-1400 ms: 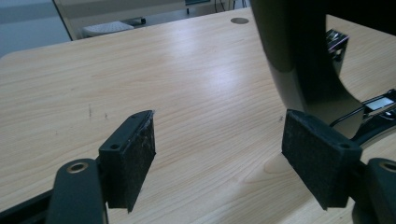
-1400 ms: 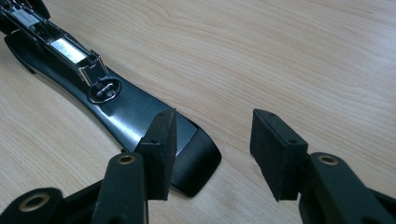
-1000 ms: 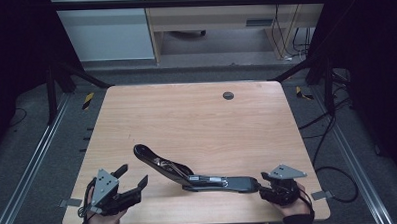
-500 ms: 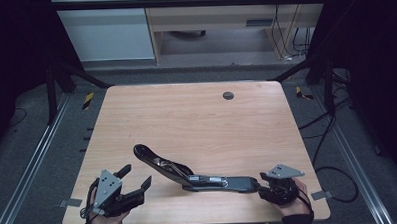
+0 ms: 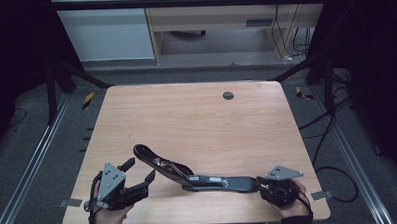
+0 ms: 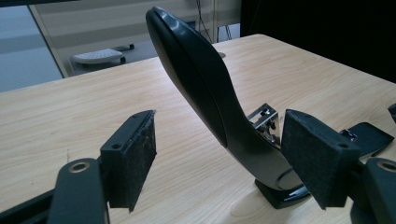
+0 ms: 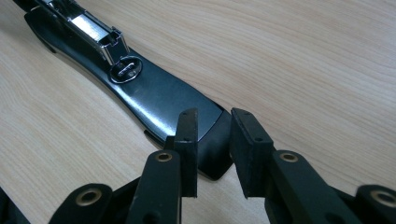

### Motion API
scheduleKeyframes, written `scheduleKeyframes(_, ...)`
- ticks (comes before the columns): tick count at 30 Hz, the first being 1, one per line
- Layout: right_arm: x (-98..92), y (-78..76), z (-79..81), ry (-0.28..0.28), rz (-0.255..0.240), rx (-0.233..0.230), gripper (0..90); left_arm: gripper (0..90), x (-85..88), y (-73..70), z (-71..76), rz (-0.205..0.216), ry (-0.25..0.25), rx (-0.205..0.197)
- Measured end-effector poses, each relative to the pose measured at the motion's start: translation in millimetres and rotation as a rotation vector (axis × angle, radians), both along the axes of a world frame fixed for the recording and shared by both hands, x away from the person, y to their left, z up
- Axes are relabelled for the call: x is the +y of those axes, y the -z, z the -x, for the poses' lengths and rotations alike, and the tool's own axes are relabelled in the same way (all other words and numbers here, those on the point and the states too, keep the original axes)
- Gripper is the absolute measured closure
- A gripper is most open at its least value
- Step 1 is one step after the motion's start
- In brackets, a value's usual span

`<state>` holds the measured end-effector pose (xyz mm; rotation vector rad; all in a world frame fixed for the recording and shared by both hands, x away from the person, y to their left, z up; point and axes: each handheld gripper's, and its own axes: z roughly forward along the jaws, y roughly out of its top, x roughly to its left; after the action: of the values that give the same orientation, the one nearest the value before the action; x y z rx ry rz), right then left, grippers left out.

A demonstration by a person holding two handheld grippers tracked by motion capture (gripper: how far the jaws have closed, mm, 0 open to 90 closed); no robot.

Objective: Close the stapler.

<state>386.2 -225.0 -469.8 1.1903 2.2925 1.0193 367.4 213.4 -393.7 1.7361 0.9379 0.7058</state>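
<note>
Right tongs (image 7: 212,154) have just been closing onto opened black stapler (image 5: 188,173).

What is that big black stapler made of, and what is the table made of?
The stapler looks like smooth black plastic: its raised arm shines glossy. Inside sits a silver part, probably metal, since it gleams like a mirror. The table looks like pale wood, or a wood-look top, with streaky grain.
</note>
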Motion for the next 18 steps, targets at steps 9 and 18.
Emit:
scheduleKeyframes(9,-1.4,0.7,1.1,-0.006,-0.018,0.019,80.6,29.4,-3.3,-4.8,-11.6,0.013,-0.007,-0.008)
scheduleKeyframes(18,0.1,3.8,-4.6,0.009,-0.002,0.045,82.8,33.8,-10.5,-3.6,-22.4,0.012,-0.006,0.010)
